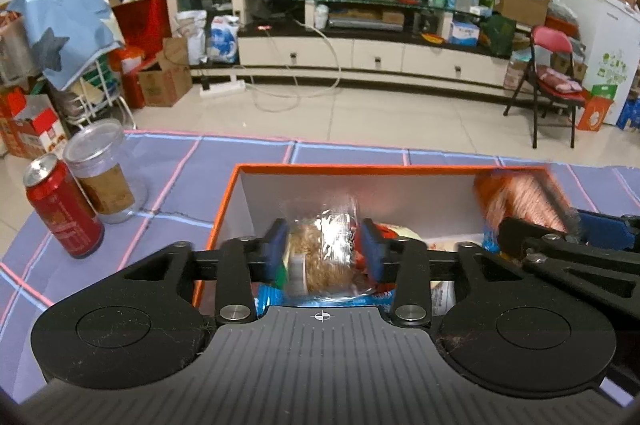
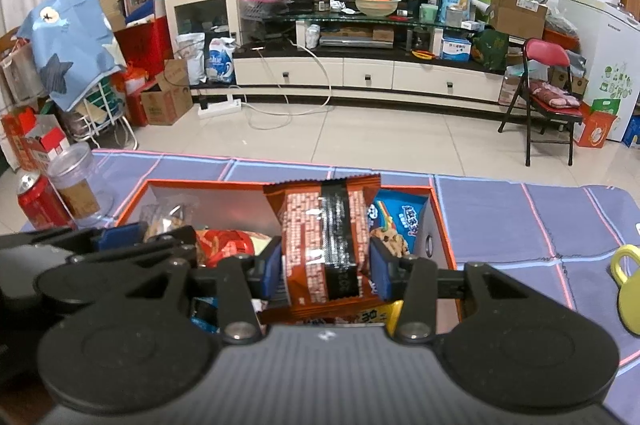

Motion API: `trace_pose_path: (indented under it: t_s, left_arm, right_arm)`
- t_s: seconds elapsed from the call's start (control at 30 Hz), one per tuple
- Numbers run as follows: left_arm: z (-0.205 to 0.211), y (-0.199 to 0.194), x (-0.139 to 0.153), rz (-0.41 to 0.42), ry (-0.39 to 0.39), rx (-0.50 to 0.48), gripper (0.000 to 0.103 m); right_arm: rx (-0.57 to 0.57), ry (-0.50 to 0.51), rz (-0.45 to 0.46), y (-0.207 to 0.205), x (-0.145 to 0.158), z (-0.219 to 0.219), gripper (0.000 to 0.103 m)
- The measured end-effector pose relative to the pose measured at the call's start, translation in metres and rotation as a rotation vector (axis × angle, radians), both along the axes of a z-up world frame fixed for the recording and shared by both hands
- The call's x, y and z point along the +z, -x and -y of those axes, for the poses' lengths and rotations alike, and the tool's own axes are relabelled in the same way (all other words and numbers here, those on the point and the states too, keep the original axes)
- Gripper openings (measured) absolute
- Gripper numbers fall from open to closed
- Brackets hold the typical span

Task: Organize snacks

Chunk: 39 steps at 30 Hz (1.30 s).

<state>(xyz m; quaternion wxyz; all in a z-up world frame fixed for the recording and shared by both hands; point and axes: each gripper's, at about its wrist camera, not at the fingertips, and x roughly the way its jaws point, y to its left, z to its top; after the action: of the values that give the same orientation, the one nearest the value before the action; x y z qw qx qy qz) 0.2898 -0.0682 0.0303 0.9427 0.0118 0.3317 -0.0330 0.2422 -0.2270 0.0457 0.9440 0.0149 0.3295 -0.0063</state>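
- I hold my left gripper [image 1: 323, 249] tilted down over the near edge of the orange box [image 1: 232, 201], fingers pointing into it.
- Its blue pads [image 1: 276, 245] stand partly apart with a clear bag of brown snack [image 1: 320, 249] between them; the bag looks blurred, and I cannot tell for sure whether the pads press on it.
- My right gripper [image 2: 325, 265] sits just beside the left one, tilted down at much the same slope, over the right half of the same box.
- Its pads are closed on a brown-orange snack packet [image 2: 320, 237], which stands upright between them, its top edge rising above the box's far rim.
- In the left wrist view, my right tool comes in from the right edge, with the packet blurred at its tip.
- Behind the held packet a blue cookie bag [image 2: 394, 221] leans against the box's right wall; a red packet [image 2: 228, 243] lies lower in the box, between my two tools.
- The box rests on a purple checked cloth [image 2: 500, 209].
- Left of the box, well apart, a red can [image 1: 64, 205] and a clear lidded jar [image 1: 100, 169] stand upright, touching or nearly so.
- A yellow-green object [image 2: 628, 281] lies on the cloth to the right.
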Motion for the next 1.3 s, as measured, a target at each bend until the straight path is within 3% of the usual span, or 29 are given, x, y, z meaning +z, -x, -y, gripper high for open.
trace_pose_path:
  t_s: [0.03,0.1,0.33,0.47,0.6,0.7,0.87,1.03,1.13,1.3]
  left_arm:
    - [-0.001,0.000,0.001,0.006,-0.006,0.017,0.060]
    - [-0.006,0.001,0.004,0.022,-0.009,0.041,0.073]
    - [-0.011,0.002,0.009,0.016,0.013,0.046,0.080]
    - [-0.013,0.010,0.020,0.018,0.018,0.030,0.087]
    - [-0.014,0.034,0.042,0.036,0.018,0.013,0.093]
    - [-0.014,0.062,0.059,0.073,-0.036,0.020,0.093]
    - [-0.022,0.112,0.064,0.091,-0.113,0.051,0.093]
    - [-0.046,0.160,0.046,0.026,-0.052,0.048,0.093]
    - [-0.052,0.170,0.039,-0.036,-0.009,0.032,0.093]
    - [-0.044,0.180,0.046,0.013,-0.039,-0.013,0.093]
  right_arm:
    - [-0.006,0.008,0.011,0.001,0.001,0.000,0.051]
    - [-0.030,0.040,0.032,0.002,0.004,-0.001,0.063]
    - [-0.040,0.031,0.074,0.009,0.011,0.002,0.067]
    - [-0.061,0.037,0.133,0.020,0.024,0.006,0.079]
    - [-0.074,0.026,0.202,0.044,0.049,0.011,0.083]
    - [-0.081,0.054,0.210,0.066,0.064,0.009,0.087]
    - [-0.093,0.118,0.165,0.105,0.067,0.003,0.090]
    - [-0.123,0.123,0.032,0.140,0.034,-0.003,0.090]
    - [-0.125,0.152,-0.033,0.145,0.022,-0.014,0.090]
    - [-0.141,0.235,-0.018,0.161,0.015,-0.029,0.091]
